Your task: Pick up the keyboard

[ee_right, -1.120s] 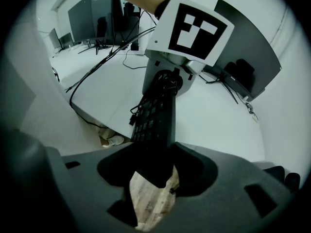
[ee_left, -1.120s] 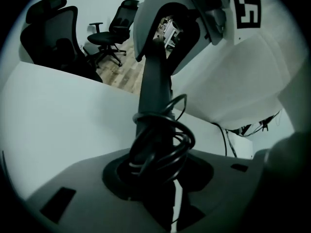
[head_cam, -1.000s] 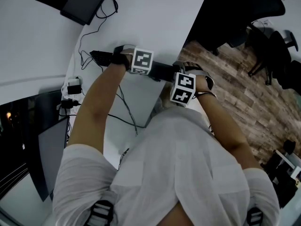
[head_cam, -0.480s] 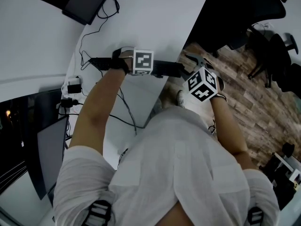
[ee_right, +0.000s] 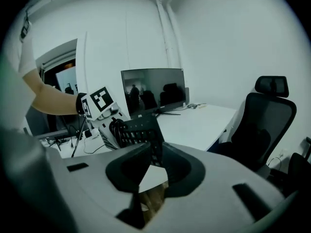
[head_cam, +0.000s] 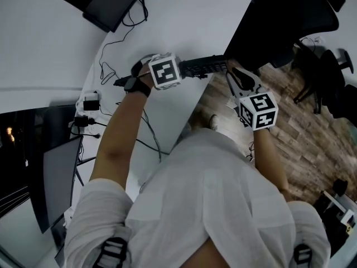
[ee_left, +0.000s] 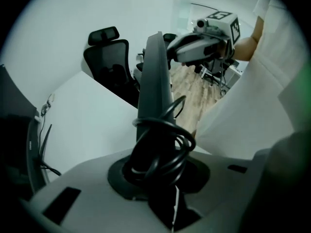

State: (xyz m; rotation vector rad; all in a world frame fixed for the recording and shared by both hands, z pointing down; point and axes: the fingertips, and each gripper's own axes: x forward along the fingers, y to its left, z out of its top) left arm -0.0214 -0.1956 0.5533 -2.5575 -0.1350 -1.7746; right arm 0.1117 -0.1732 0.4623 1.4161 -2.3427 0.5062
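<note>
Black and slim, the keyboard [head_cam: 203, 66] hangs in the air over the edge of the white counter [head_cam: 184, 21] in the head view. My left gripper [head_cam: 167, 71] is on its left part and my right gripper [head_cam: 235, 76] is at its right end, out over the wooden floor [head_cam: 290, 99]. A dark monitor [head_cam: 106, 4] stands at the counter's far side.

In the left gripper view my jaws are drawn nearly together and clamped on the keyboard, which runs edge-on away from me. Its coiled cable [ee_left: 163, 142] is bunched around it just above the jaws. The other gripper sits at the far end, with a black chair [ee_left: 109, 57] beyond.

In the right gripper view my jaws are closing, with the keyboard's near end between them and the pads on it. Its keys face up toward the camera.
</note>
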